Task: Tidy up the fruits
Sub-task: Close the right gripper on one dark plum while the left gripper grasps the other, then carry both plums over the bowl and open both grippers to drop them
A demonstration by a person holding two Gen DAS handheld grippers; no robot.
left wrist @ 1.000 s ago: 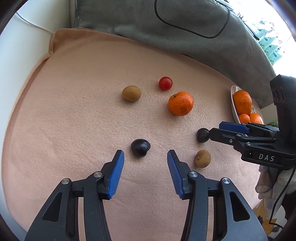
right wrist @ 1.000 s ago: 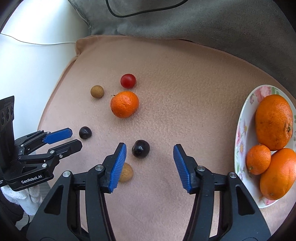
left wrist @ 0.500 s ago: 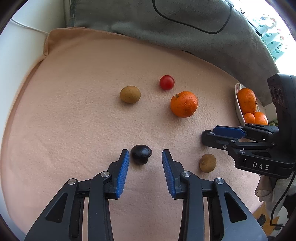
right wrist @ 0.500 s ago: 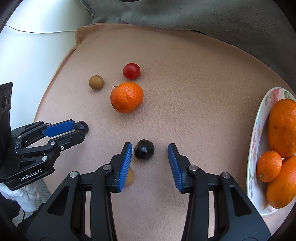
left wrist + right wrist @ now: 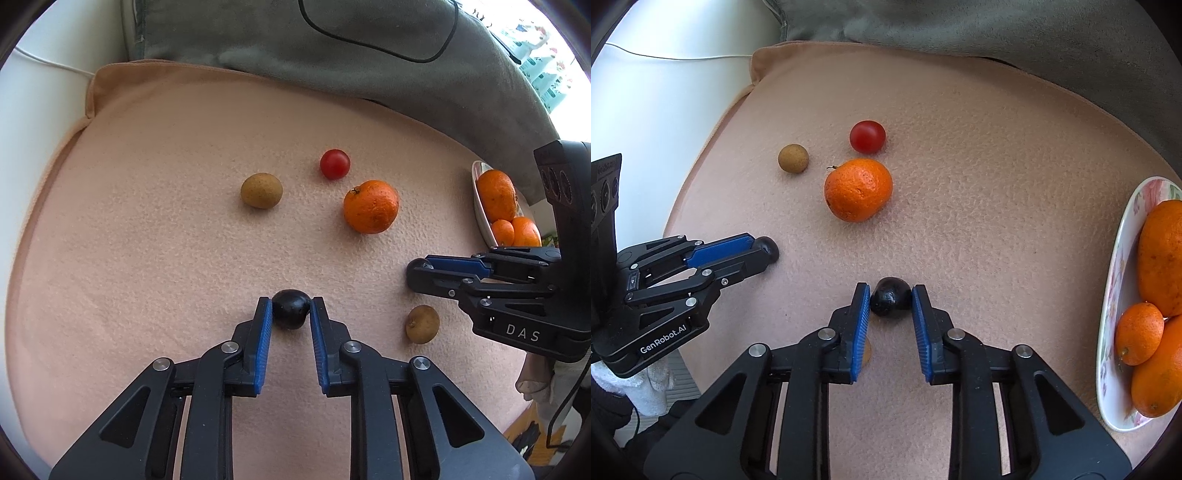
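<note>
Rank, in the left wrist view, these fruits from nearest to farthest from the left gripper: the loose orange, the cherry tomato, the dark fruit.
1. Dark fruit: clamped in the left gripper.
2. Loose orange: beyond, to the right.
3. Cherry tomato: farthest, just behind the orange.

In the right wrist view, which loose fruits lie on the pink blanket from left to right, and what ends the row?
Longan → orange → dark plum in the right gripper → plate of oranges.

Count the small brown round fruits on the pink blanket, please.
2. One brown fruit lies far back, left of the cherry tomato. The other brown fruit lies near, just below the right gripper. None seems hidden.
</note>
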